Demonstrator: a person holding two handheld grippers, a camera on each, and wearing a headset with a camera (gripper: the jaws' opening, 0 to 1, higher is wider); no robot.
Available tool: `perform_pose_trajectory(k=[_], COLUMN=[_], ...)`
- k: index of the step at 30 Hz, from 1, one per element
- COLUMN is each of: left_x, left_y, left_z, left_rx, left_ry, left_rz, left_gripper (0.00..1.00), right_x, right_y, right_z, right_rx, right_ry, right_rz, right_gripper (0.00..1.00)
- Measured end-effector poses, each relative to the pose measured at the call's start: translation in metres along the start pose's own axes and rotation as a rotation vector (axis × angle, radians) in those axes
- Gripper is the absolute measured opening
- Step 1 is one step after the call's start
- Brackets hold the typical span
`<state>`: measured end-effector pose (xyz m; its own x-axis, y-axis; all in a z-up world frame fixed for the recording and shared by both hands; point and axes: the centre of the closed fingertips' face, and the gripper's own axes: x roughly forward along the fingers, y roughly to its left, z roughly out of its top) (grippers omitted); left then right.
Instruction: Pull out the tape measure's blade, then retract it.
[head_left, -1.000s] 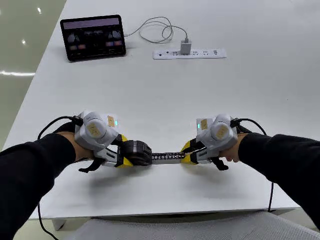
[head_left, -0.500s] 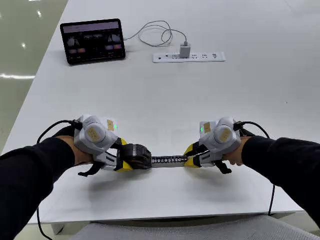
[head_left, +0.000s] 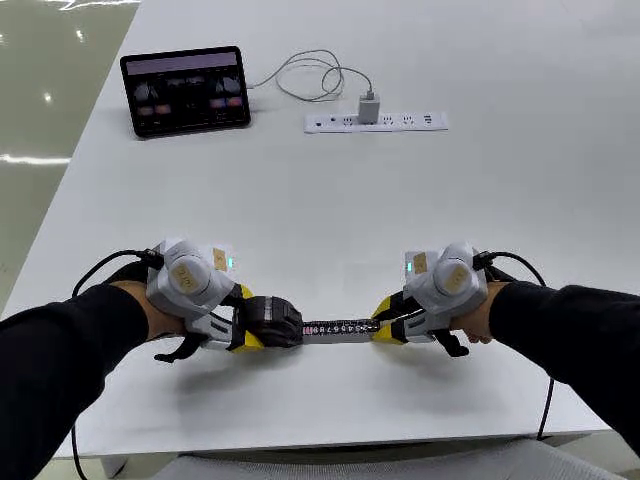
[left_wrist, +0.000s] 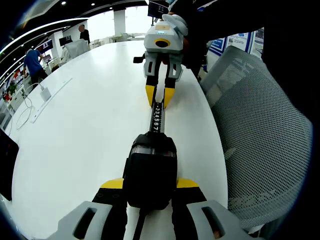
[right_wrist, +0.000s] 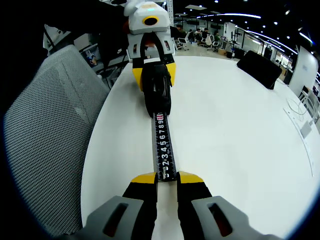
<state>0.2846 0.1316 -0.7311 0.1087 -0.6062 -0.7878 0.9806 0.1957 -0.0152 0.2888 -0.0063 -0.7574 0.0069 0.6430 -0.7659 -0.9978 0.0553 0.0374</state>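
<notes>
Here, at the near edge of the table (head_left: 330, 210), well apart from the tablet (head_left: 185, 89) and power strip (head_left: 376, 121) at its far side, the left gripper (head_left: 247, 320) has its jaws clamped on the tape measure (head_left: 272, 321), while the right gripper (head_left: 382, 322) pinches the tip of the short blade (head_left: 340, 327).

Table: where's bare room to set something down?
Bare: the middle of the table, between tablet and power strip beyond and the tape measure nearer. Crowded: the near edge, where left gripper and right gripper hold it and its blade.
</notes>
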Motion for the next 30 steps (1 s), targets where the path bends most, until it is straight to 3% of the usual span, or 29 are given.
perform_pose_trajectory(k=[30], left_x=[0.0], left_y=[0.0], left_z=[0.0], left_rx=[-0.002], left_ry=[0.002], left_rz=[0.003], left_gripper=[0.3], right_x=[-0.013], right_y=[-0.001], right_z=[-0.016], right_rx=[0.019], right_ry=[0.008], right_rz=[-0.021], right_gripper=[0.09])
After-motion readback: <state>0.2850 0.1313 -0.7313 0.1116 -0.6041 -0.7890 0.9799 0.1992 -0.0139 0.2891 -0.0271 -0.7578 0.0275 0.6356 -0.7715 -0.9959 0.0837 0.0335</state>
